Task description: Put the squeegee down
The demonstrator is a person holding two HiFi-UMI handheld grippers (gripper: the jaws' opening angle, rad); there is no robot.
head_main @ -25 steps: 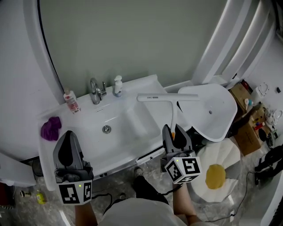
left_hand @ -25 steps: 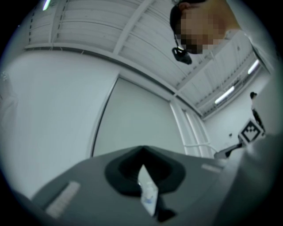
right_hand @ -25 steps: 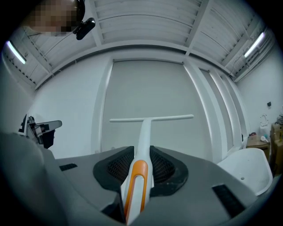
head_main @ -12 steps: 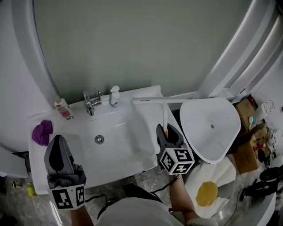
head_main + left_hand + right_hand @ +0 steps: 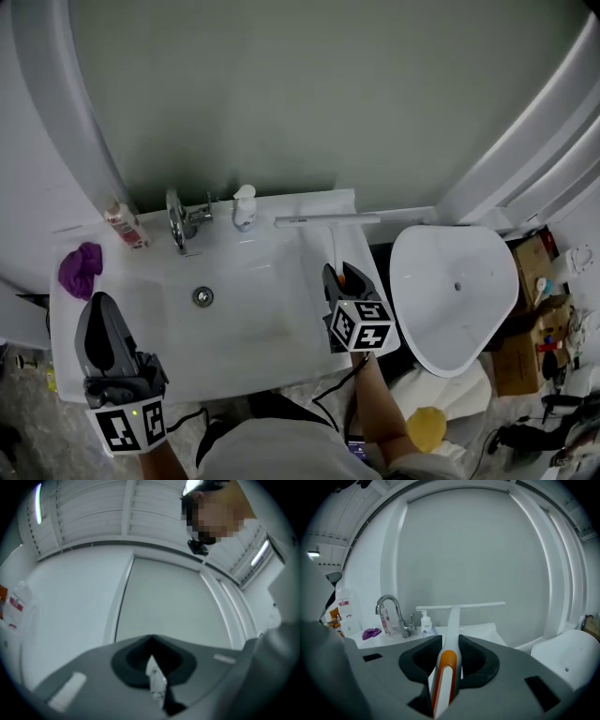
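Observation:
The squeegee (image 5: 327, 221) is white with an orange strip on its handle (image 5: 446, 665). In the head view its long blade lies crosswise over the back right corner of the white countertop (image 5: 281, 361), and I cannot tell if it touches. My right gripper (image 5: 339, 274) is shut on the handle, which runs out between the jaws (image 5: 450, 641) towards the wall. My left gripper (image 5: 98, 307) hovers over the counter's front left corner, shut, with no object of the task in it. Its own view (image 5: 151, 643) tilts up at the wall and ceiling.
The sink basin (image 5: 225, 300) fills the counter's middle. A chrome tap (image 5: 178, 223), a white soap dispenser (image 5: 244, 208) and a pink bottle (image 5: 120, 225) stand along the back, with a purple cloth (image 5: 80, 267) at the left. A white rounded seat (image 5: 455, 291) stands to the right.
My right gripper has come down and in towards the counter with the squeegee, whose blade now hangs over the counter's back right corner. My left gripper has drifted towards the front left.

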